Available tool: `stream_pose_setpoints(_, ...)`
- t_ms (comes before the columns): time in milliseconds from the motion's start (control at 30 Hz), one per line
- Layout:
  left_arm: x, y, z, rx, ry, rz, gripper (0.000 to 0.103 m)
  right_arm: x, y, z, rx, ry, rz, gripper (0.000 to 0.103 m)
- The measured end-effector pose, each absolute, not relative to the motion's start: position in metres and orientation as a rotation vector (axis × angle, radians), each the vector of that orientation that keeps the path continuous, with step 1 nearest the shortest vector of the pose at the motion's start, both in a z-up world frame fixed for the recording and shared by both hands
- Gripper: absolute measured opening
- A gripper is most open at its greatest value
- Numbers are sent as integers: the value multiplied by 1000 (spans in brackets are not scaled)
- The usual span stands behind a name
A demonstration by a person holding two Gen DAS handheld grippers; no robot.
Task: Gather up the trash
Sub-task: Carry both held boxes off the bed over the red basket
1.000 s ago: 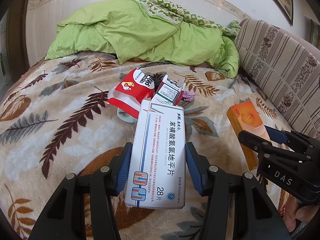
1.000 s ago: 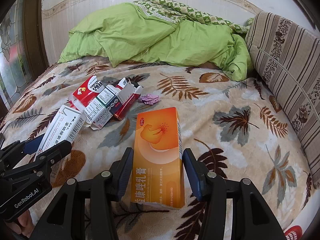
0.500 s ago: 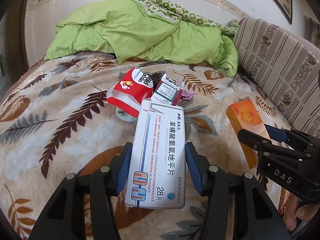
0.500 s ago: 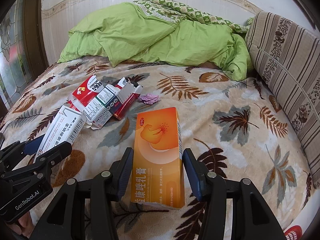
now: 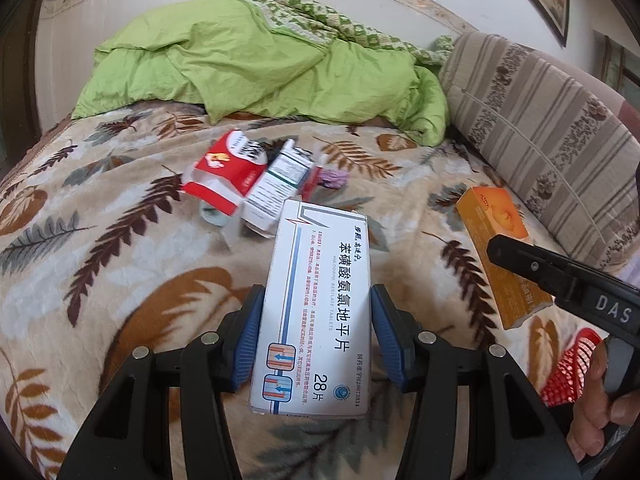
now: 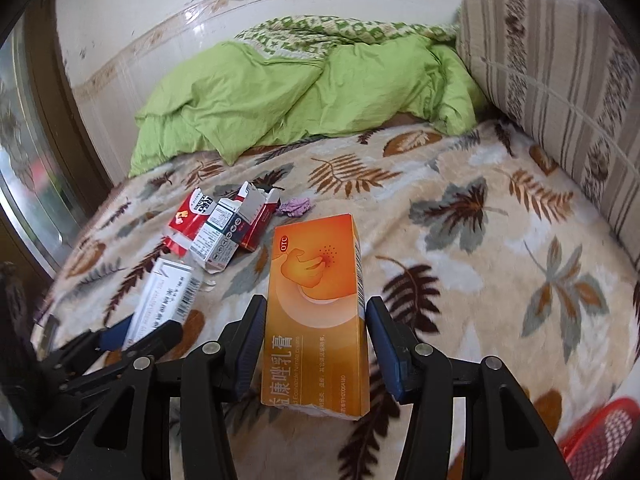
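Observation:
My left gripper (image 5: 316, 332) is shut on a white medicine box (image 5: 316, 300) with blue print and holds it above the bed. My right gripper (image 6: 316, 340) is shut on an orange cream box (image 6: 316, 304) and holds it above the bed; this box also shows in the left wrist view (image 5: 500, 248). On the leaf-patterned blanket (image 6: 460, 240) lie a red and white box (image 5: 228, 168), a white and green box (image 5: 276, 188), a dark red box (image 6: 260, 224) and a crumpled purple paper (image 6: 296, 206). A red mesh basket (image 6: 600, 432) shows at the lower right, off the bed's edge.
A green duvet (image 5: 260, 60) is bunched at the far end of the bed. A striped cushion (image 5: 540, 120) runs along the right side. A window with a dark wooden frame (image 6: 24, 200) stands at the left.
Both grippers have drawn back and to the right with their boxes. The red basket has come into view at the lower right of both views.

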State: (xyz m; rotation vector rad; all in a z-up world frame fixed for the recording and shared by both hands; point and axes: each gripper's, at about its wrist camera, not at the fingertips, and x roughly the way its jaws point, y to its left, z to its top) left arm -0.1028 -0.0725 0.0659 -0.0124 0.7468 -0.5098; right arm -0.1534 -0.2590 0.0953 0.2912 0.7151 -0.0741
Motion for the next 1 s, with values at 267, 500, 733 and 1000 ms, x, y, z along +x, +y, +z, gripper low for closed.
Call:
stream_pose_setpoints(267, -156, -125, 100, 31, 741, -714, 51, -232, -318, 119, 437, 678, -123, 55)
stream_pose_setpoints(500, -208, -199, 120, 108, 779, -955, 51, -319, -390, 120, 522, 652, -287, 55)
stream_pose_setpoints(733, -264, -277, 117, 182, 869, -1195, 51, -400, -445, 108, 620, 644, -457, 57)
stream_pose_setpoints(1000, -299, -322, 104, 246, 941, -1279, 60, -435, -470, 98, 678, 644, -544, 61)
